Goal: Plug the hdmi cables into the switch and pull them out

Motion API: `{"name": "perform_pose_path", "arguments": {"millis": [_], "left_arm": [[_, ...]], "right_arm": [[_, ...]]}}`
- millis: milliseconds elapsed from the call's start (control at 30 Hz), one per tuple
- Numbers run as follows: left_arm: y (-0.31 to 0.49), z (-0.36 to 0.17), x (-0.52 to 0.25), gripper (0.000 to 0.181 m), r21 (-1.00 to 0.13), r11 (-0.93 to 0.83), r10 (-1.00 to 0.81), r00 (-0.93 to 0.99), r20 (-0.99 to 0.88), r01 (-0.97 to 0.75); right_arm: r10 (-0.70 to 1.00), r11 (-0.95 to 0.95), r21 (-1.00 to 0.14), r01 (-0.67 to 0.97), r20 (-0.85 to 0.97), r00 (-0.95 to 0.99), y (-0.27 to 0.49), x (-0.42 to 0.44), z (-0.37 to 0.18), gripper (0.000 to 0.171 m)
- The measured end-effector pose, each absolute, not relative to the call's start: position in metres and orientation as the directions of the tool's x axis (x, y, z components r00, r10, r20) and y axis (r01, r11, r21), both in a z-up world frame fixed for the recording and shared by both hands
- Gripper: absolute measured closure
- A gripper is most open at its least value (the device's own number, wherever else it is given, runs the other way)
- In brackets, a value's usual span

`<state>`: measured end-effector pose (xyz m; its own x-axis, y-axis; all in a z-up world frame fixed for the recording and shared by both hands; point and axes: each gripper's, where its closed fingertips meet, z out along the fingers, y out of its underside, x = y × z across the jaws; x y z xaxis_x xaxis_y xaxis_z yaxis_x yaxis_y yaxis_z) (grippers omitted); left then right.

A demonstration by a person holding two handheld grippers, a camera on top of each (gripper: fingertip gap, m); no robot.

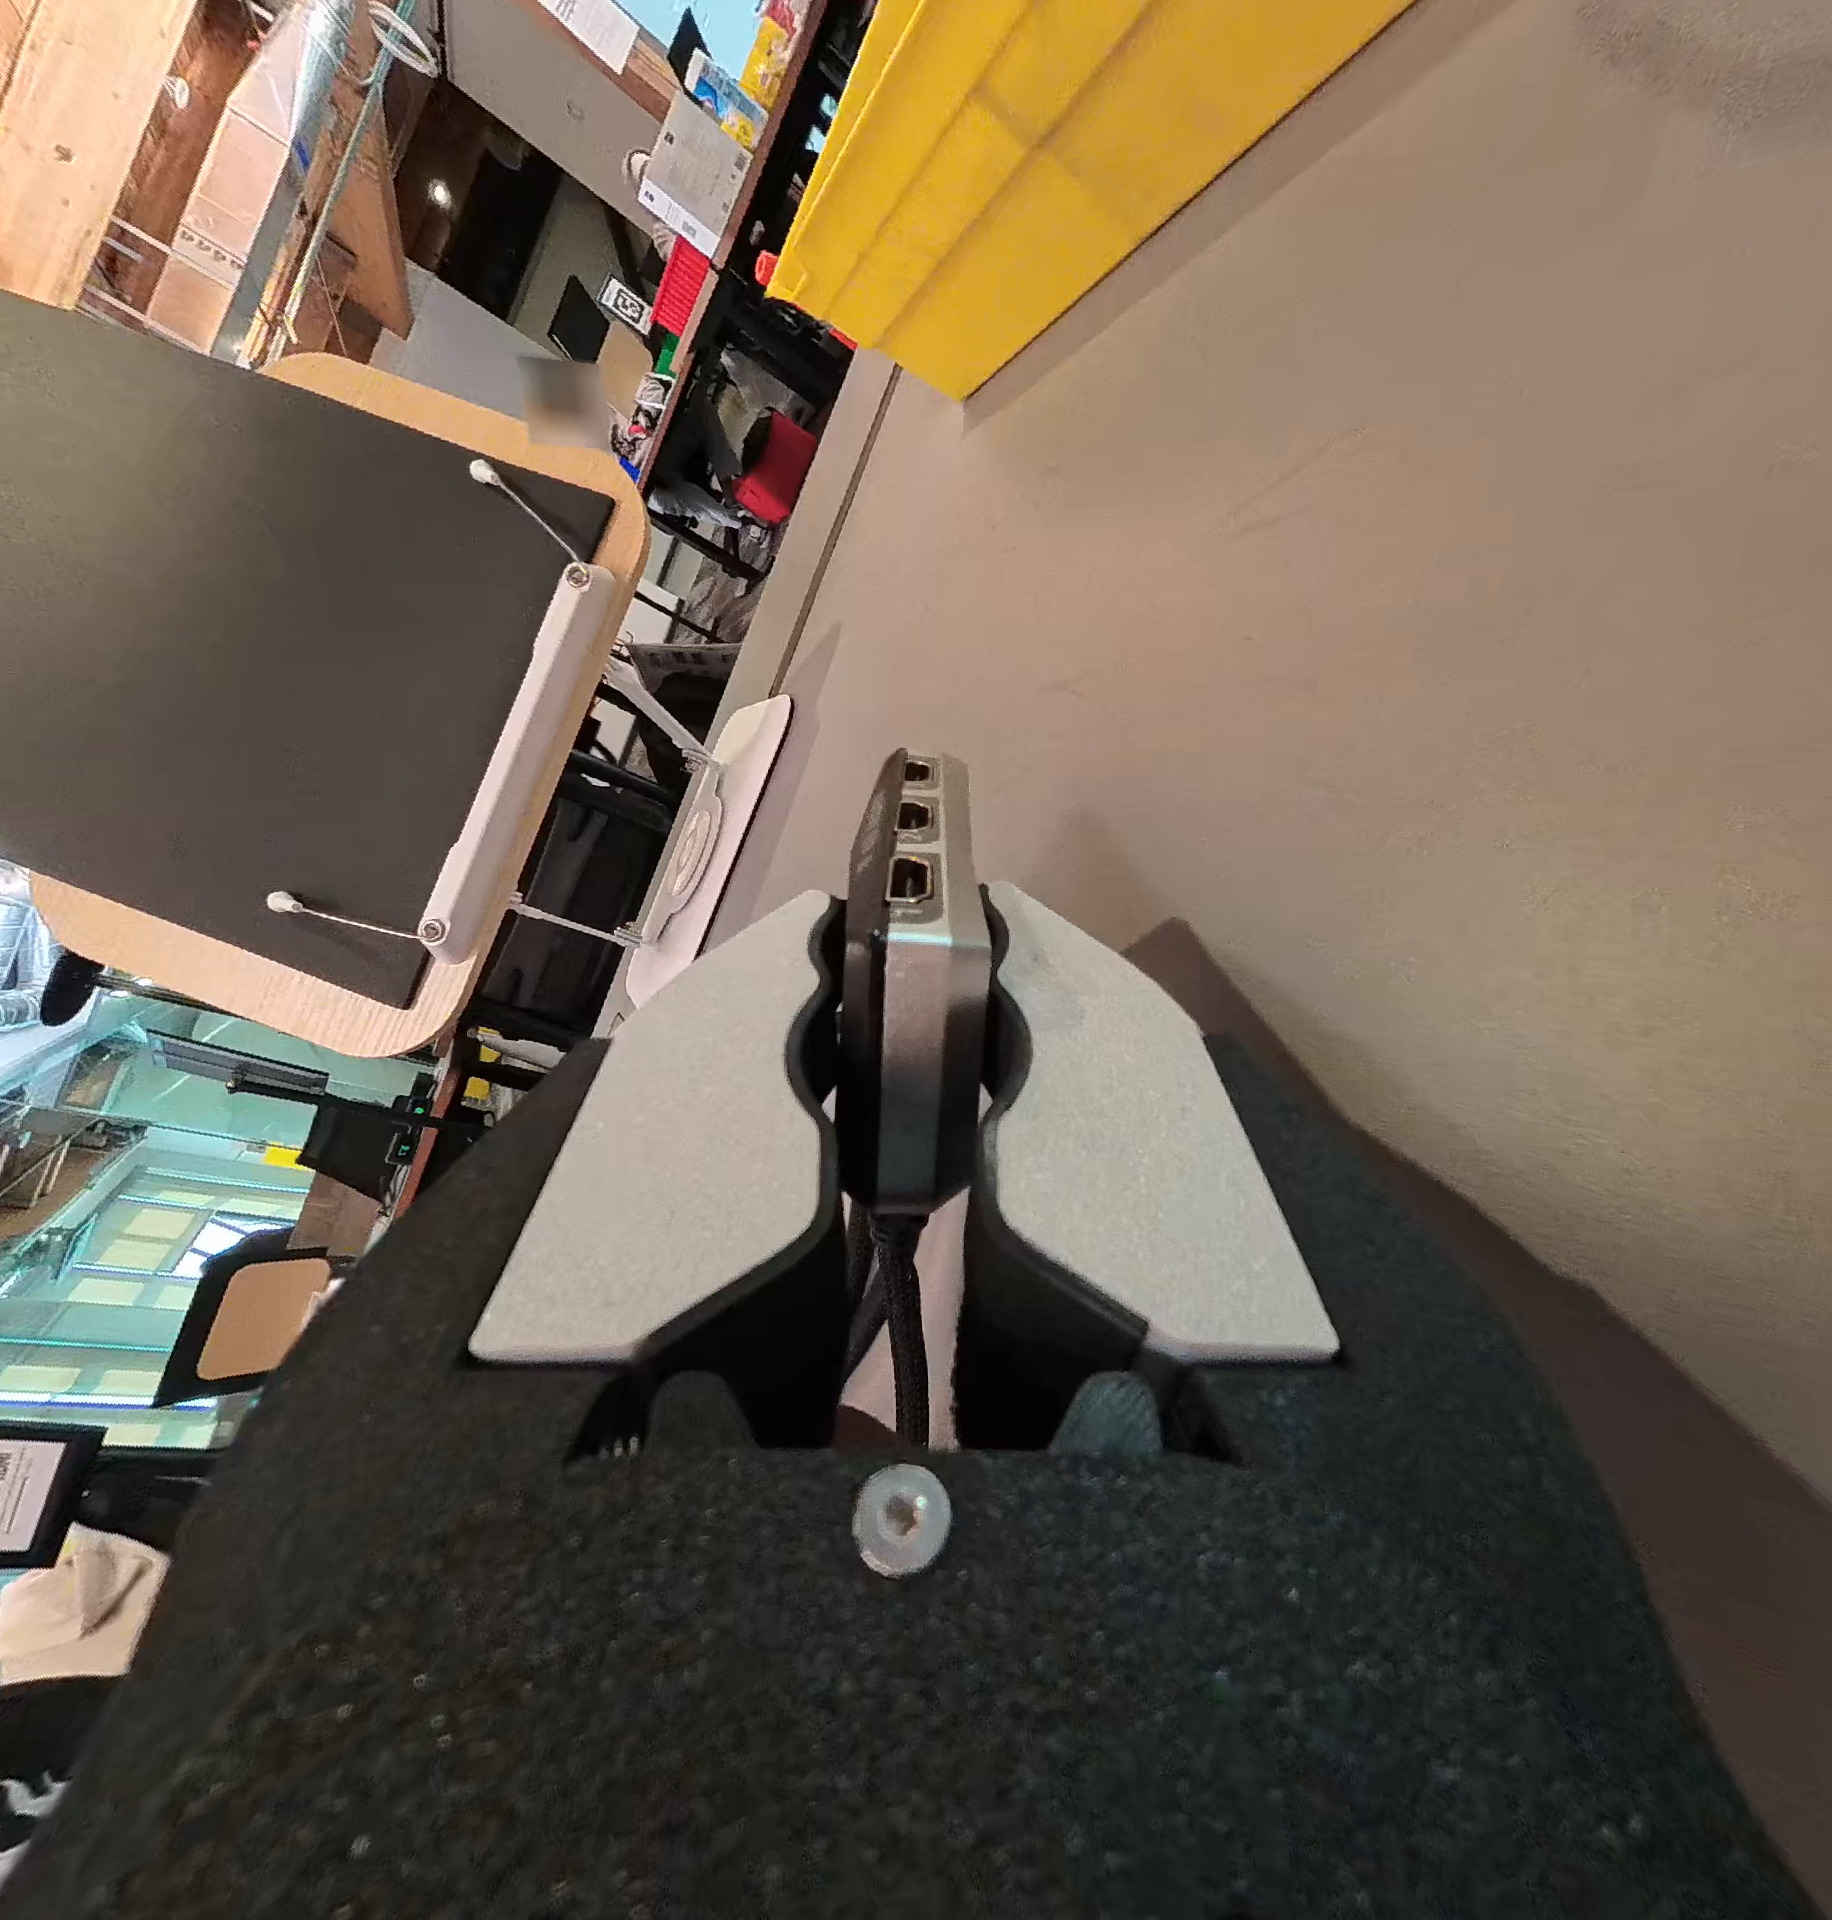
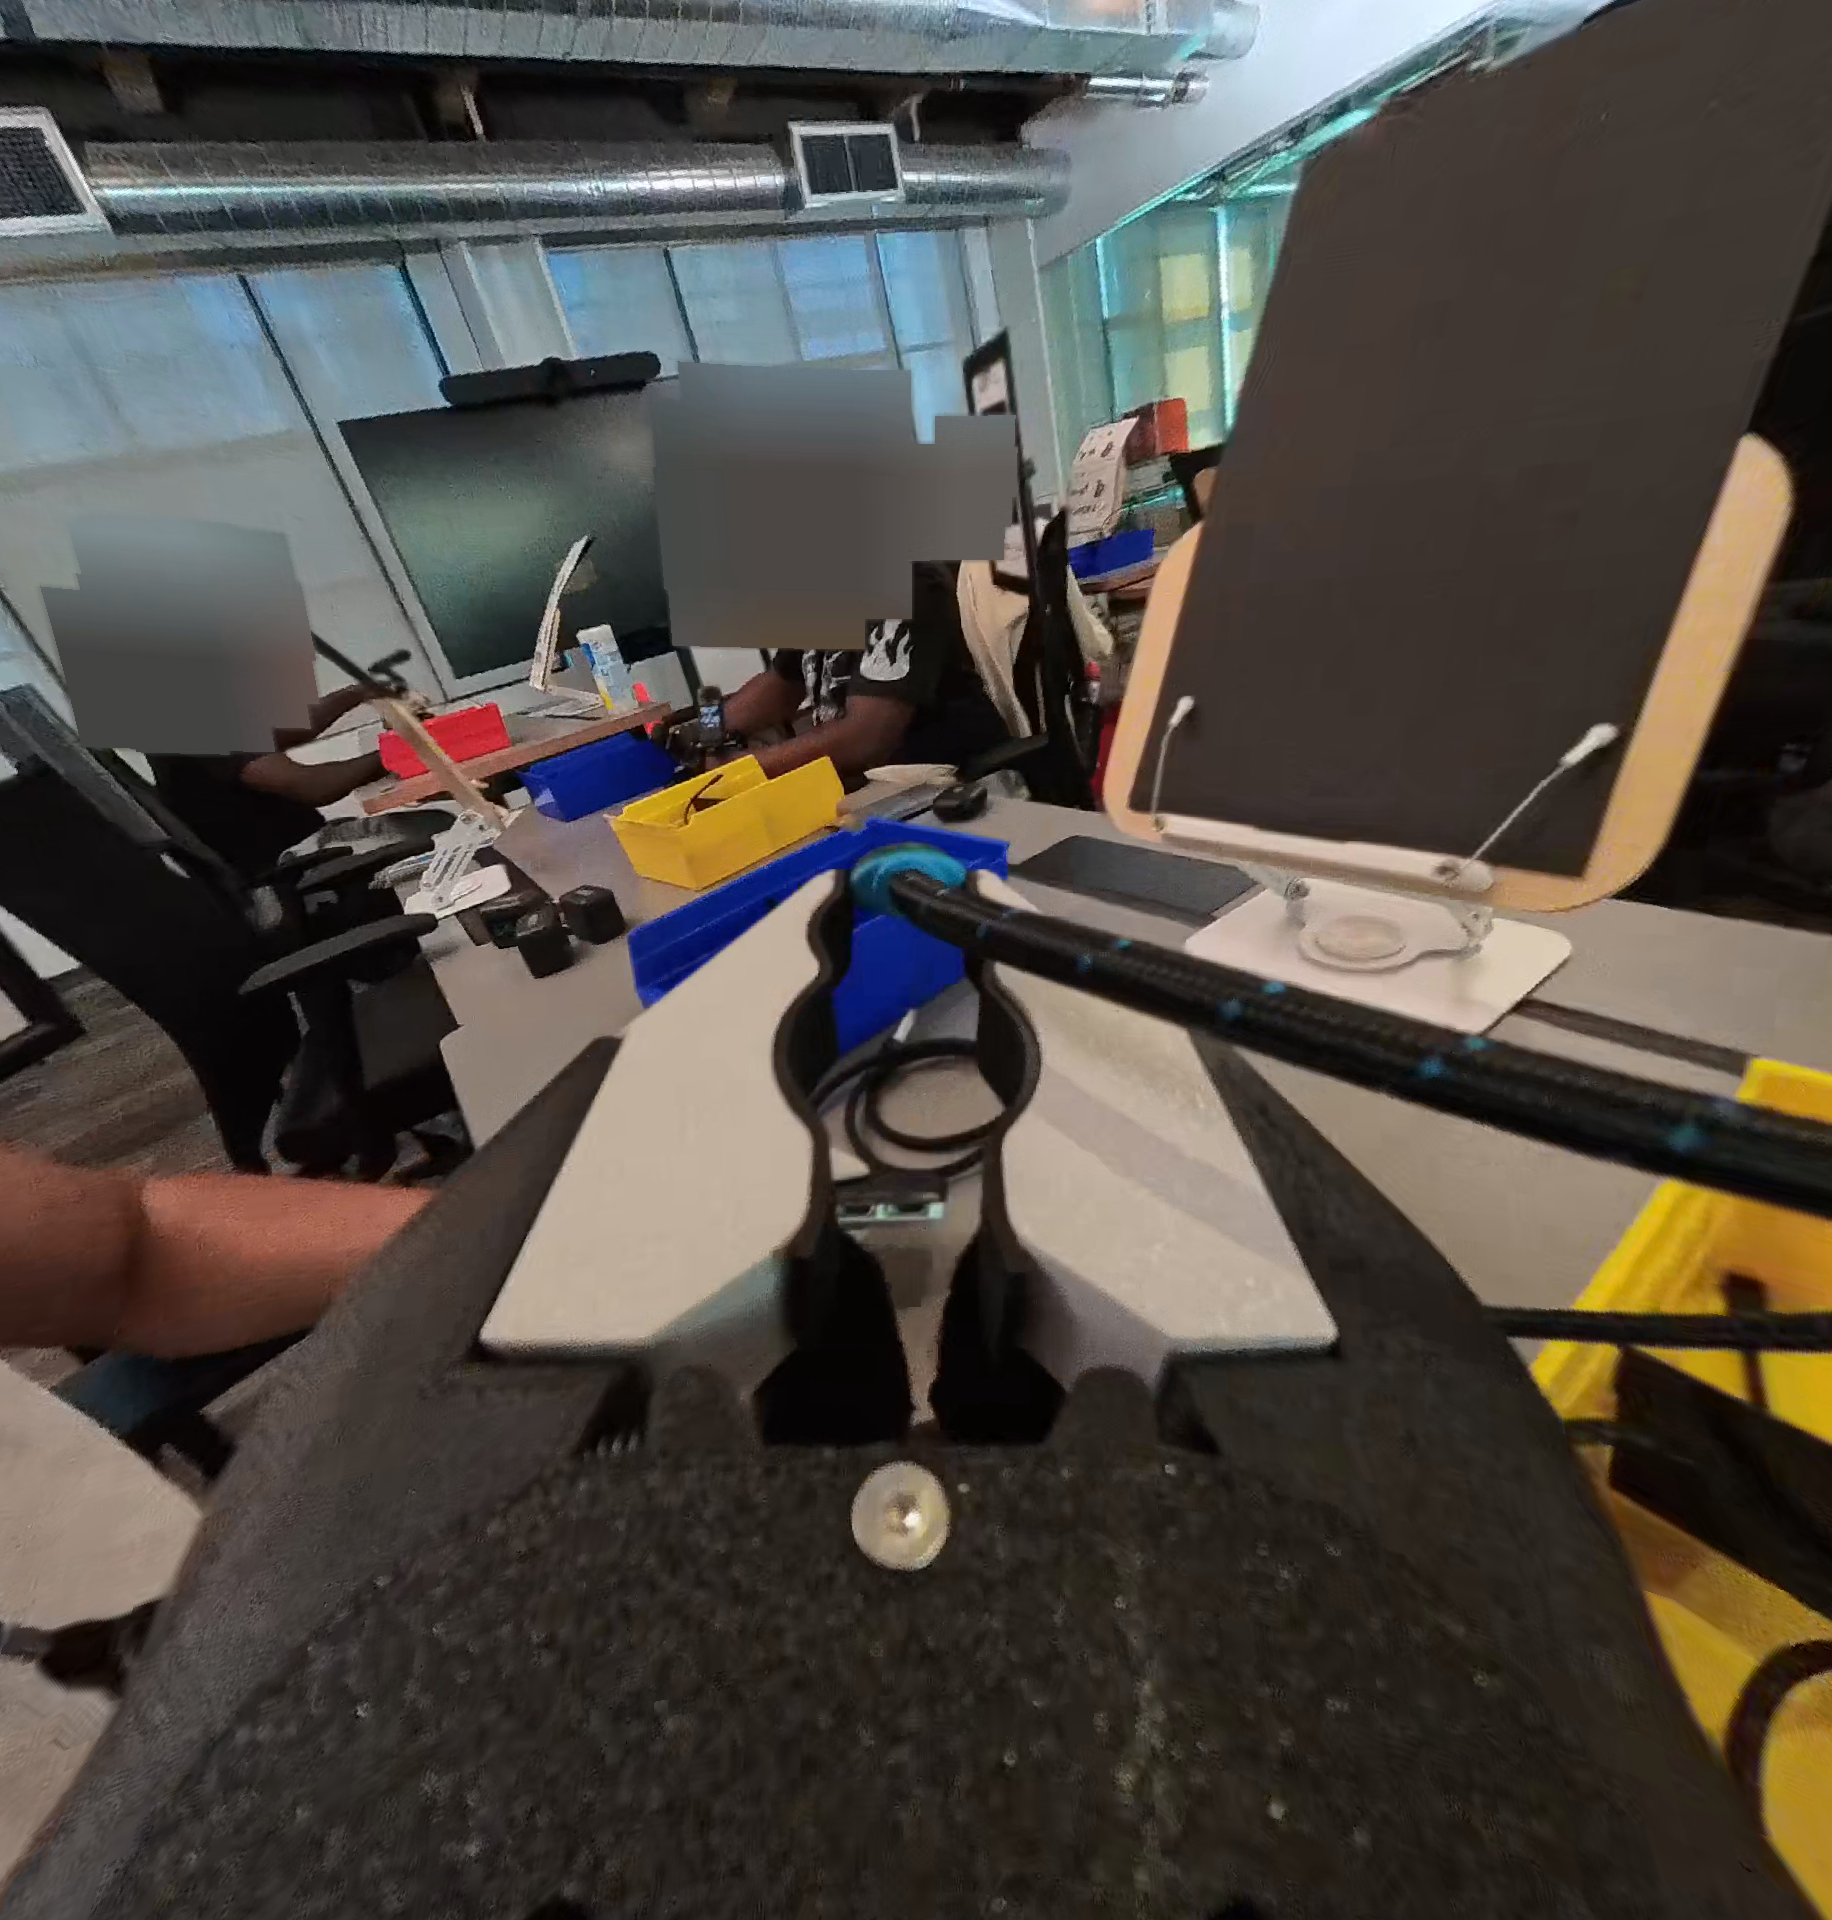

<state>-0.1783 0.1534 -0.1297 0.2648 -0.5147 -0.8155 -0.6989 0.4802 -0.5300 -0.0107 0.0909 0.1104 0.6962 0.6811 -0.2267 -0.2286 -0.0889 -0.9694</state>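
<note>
The left gripper (image 1: 912,914) is clamped tight on the slim dark-grey metal HDMI switch (image 1: 917,935), held on edge between the pale-grey fingers (image 1: 683,1122). Three open ports run up its narrow face toward twelve o'clock, and its black braided lead (image 1: 904,1340) trails back at six o'clock. The beige tabletop (image 1: 1411,727) fills the three o'clock side, a yellow plastic bin (image 1: 995,187) at one o'clock.

Over on the right, the right gripper (image 2: 907,894) pinches the black braided HDMI cable with blue flecks (image 2: 1359,1039) near its teal collar (image 2: 876,878), right at the fingertips; the cable sweeps off to four o'clock. A blue plastic bin (image 2: 891,966) sits just beyond, a black board on a white stand (image 2: 1463,571) at two o'clock.
</note>
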Motion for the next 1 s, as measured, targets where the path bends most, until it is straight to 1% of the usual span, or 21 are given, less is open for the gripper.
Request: {"name": "perform_pose_path", "arguments": {"millis": [67, 167, 233, 300, 367, 400, 500, 600, 700, 800, 867, 933, 1000], "left_arm": [[0.151, -0.132, -0.178, 0.159, -0.52, 0.486, -0.515, 0.25, -0.82, -0.702], [0.148, -0.132, -0.178, 0.159, -0.506, 0.498, -0.511, 0.234, -0.827, -0.704], [0.146, -0.134, -0.179, 0.159, -0.502, 0.499, -0.513, 0.226, -0.828, -0.706], [0.145, -0.135, -0.18, 0.159, -0.494, 0.504, -0.513, 0.215, -0.831, -0.708], [0.145, -0.136, -0.18, 0.159, -0.491, 0.505, -0.512, 0.212, -0.833, -0.709], [0.145, -0.137, -0.18, 0.159, -0.492, 0.504, -0.515, 0.21, -0.831, -0.71], [0.146, -0.14, -0.177, 0.159, -0.49, 0.502, -0.52, 0.204, -0.83, -0.713], [0.145, -0.141, -0.173, 0.159, -0.484, 0.507, -0.521, 0.193, -0.832, -0.713], [0.143, -0.141, -0.17, 0.159, -0.483, 0.513, -0.523, 0.188, -0.831, -0.709], [0.141, -0.142, -0.17, 0.159, -0.48, 0.517, -0.523, 0.183, -0.833, -0.708], [0.141, -0.142, -0.169, 0.159, -0.483, 0.517, -0.524, 0.185, -0.831, -0.707], [0.141, -0.14, -0.17, 0.159, -0.489, 0.517, -0.523, 0.193, -0.83, -0.702], [0.14, -0.136, -0.171, 0.159, -0.501, 0.519, -0.522, 0.207, -0.827, -0.692]], "right_arm": [[0.646, -0.085, -0.959, -0.271, -0.26, 0.717, 0.11, 0.016, 0.111, 0.152], [0.582, -0.092, -0.938, -0.335, -0.324, 0.746, 0.135, 0.06, 0.087, 0.152], [0.496, -0.168, -0.907, -0.385, -0.415, 0.762, 0.152, 0.096, 0.046, 0.151], [0.386, -0.283, -0.855, -0.434, -0.516, 0.764, 0.162, 0.128, -0.008, 0.151], [0.301, -0.397, -0.808, -0.436, -0.563, 0.769, 0.159, 0.142, -0.053, 0.152], [0.254, -0.456, -0.778, -0.432, -0.579, 0.775, 0.155, 0.144, -0.07, 0.157], [0.197, -0.56, -0.746, -0.36, -0.542, 0.817, 0.144, 0.139, -0.095, 0.159], [0.157, -0.614, -0.72, -0.323, -0.512, 0.844, 0.141, 0.136, -0.095, 0.155], [0.126, -0.699, -0.667, -0.259, -0.471, 0.873, 0.128, 0.128, -0.101, 0.138], [0.113, -0.75, -0.64, -0.166, -0.371, 0.922, 0.112, 0.121, -0.107, 0.129], [0.138, -0.773, -0.628, -0.091, -0.306, 0.942, 0.101, 0.11, -0.109, 0.123], [0.155, -0.78, -0.625, -0.035, -0.248, 0.956, 0.093, 0.103, -0.103, 0.123], [0.142, -0.755, -0.656, -0.011, -0.18, 0.973, 0.089, 0.102, -0.087, 0.123]]}}
